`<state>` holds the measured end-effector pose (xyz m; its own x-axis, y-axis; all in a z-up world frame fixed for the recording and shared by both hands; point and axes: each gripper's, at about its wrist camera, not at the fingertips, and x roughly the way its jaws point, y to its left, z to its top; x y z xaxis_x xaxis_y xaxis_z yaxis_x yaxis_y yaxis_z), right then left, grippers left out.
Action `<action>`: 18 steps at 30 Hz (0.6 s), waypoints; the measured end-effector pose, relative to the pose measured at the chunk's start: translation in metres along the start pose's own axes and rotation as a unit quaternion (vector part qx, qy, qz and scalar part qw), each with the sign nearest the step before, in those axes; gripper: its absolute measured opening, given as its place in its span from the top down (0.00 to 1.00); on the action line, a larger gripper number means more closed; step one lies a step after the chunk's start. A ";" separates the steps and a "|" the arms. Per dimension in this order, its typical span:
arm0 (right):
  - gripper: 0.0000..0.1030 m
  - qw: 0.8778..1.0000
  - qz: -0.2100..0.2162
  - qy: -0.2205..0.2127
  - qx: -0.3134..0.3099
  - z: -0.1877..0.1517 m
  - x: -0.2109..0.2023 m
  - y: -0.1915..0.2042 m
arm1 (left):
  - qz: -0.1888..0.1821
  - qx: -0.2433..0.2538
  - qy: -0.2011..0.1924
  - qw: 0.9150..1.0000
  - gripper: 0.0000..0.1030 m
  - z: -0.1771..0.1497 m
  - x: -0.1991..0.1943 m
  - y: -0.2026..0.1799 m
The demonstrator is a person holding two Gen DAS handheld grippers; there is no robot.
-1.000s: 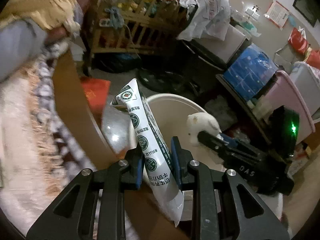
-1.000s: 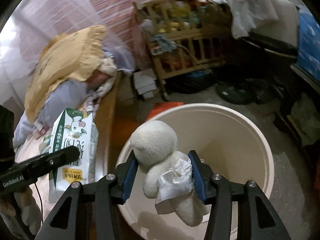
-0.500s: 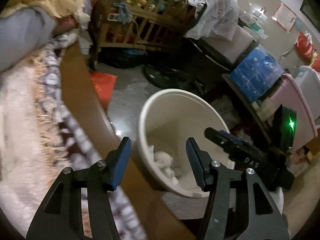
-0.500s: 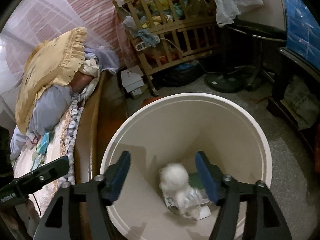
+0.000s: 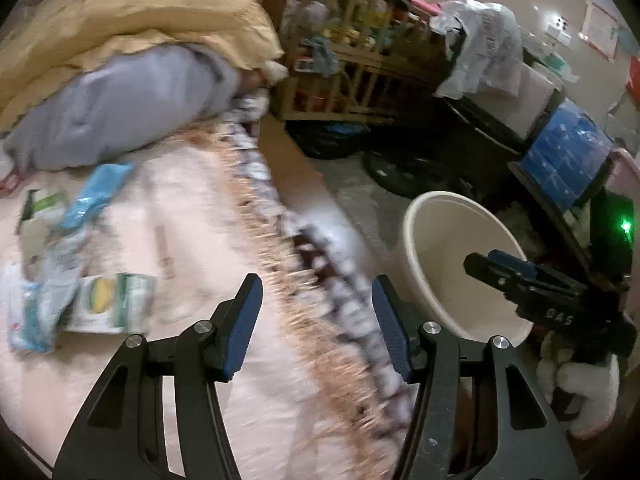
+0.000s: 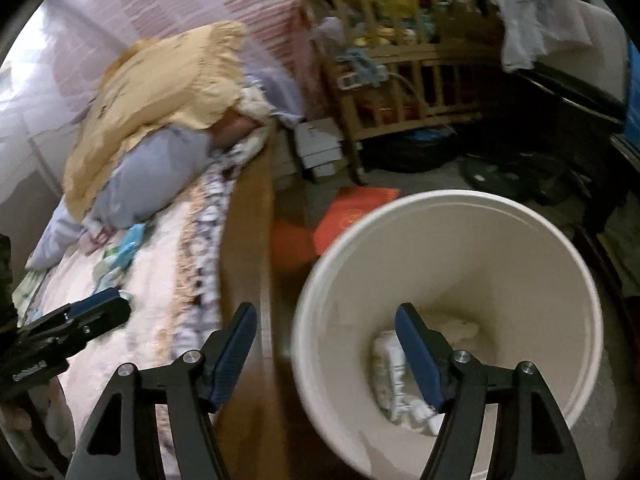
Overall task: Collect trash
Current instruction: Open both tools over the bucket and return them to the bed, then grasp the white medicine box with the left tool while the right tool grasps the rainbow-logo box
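Observation:
A cream bin [image 6: 460,216] stands on the floor beside the bed; it shows in the left wrist view too [image 5: 424,216]. A white-green carton and white wads [image 6: 390,376] lie at its bottom. My right gripper [image 6: 326,354] is open and empty above the bin's near rim and the bed's wooden edge. My left gripper [image 5: 316,324] is open and empty above the blanket's fringed border. On the bed lie a green-white carton [image 5: 110,306], a blue wrapper [image 5: 98,190] and several other wrappers [image 5: 36,276], left of the left gripper.
A yellow pillow [image 5: 132,8] and a grey-blue pillow [image 5: 124,104] lie at the bed's head. A wooden crib [image 6: 404,76] full of things stands behind. A red mat [image 6: 352,210] lies on the floor. Boxes and a blue pack [image 5: 568,160] crowd the right side.
Both grippers have let go of their trash, which now lies in the bin. The left gripper has swung left over the bed; the right one has shifted left over the bin's rim.

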<state>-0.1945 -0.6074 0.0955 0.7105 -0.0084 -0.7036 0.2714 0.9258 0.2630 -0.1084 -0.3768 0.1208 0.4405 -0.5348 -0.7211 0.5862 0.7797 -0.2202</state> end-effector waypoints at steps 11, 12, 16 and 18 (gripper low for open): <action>0.33 0.992 0.085 0.034 -0.091 -0.009 0.027 0.118 | 0.085 -0.049 -0.013 0.995 0.46 -0.025 -0.055 0.103; 0.33 0.990 0.092 0.039 -0.097 -0.011 0.031 0.129 | 0.094 -0.056 -0.015 0.994 0.46 -0.028 -0.061 0.115; 0.33 0.984 0.116 0.053 -0.122 -0.015 0.044 0.166 | 0.125 -0.089 -0.017 0.988 0.46 -0.040 -0.079 0.161; 0.33 0.981 0.125 0.058 -0.133 -0.017 0.049 0.182 | 0.139 -0.108 -0.015 0.984 0.46 -0.047 -0.085 0.183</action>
<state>-0.1211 -0.4327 0.0983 0.6502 0.2606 -0.7137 -0.0925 0.9595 0.2661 -0.0705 -0.1731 0.1114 0.5847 -0.2984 -0.7544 0.2844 0.9463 -0.1539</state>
